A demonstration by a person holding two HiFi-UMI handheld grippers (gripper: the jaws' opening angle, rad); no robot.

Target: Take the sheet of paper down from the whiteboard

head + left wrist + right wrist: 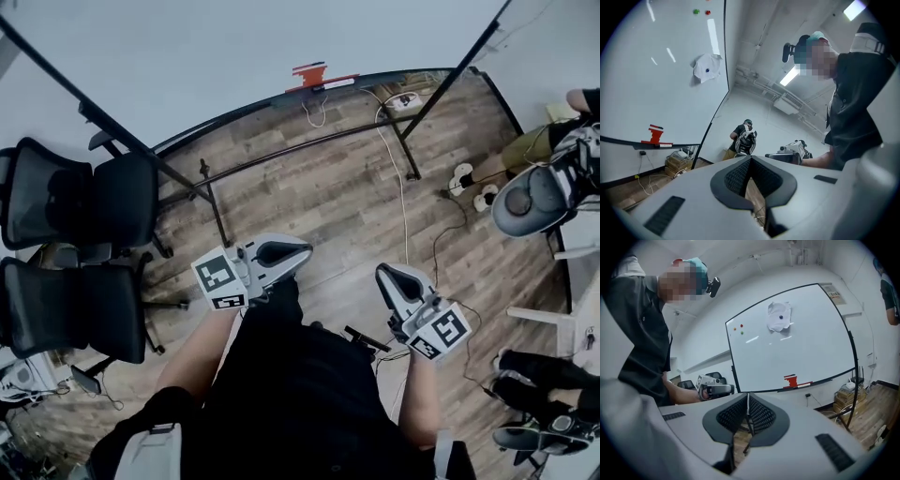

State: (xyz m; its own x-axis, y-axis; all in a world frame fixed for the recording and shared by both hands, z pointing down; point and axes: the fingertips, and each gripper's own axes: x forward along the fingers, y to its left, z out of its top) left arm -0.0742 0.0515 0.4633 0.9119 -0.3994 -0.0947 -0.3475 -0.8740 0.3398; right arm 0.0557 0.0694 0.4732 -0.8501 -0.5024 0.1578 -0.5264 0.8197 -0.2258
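Note:
A crumpled white sheet of paper [779, 316] hangs high on the whiteboard [797, 348], pinned by a dark magnet. In the left gripper view the paper [707, 68] shows on the board [651, 84] at the left. The head view looks steeply down the whiteboard [234, 47], and the sheet is out of sight there. My left gripper [286, 251] and right gripper [398, 278] are held level at waist height, well short of the board. Both are shut with nothing between the jaws, as seen in the left gripper [750, 161] view and the right gripper [747, 399] view.
A red eraser [309, 73] sits on the board's tray. Small coloured magnets [738, 328] dot the board's upper left. Two black office chairs [80, 253] stand at the left. The board's stand legs [211, 197] and a white cable [398, 178] cross the wooden floor. Another person with a backpack [539, 192] is at the right.

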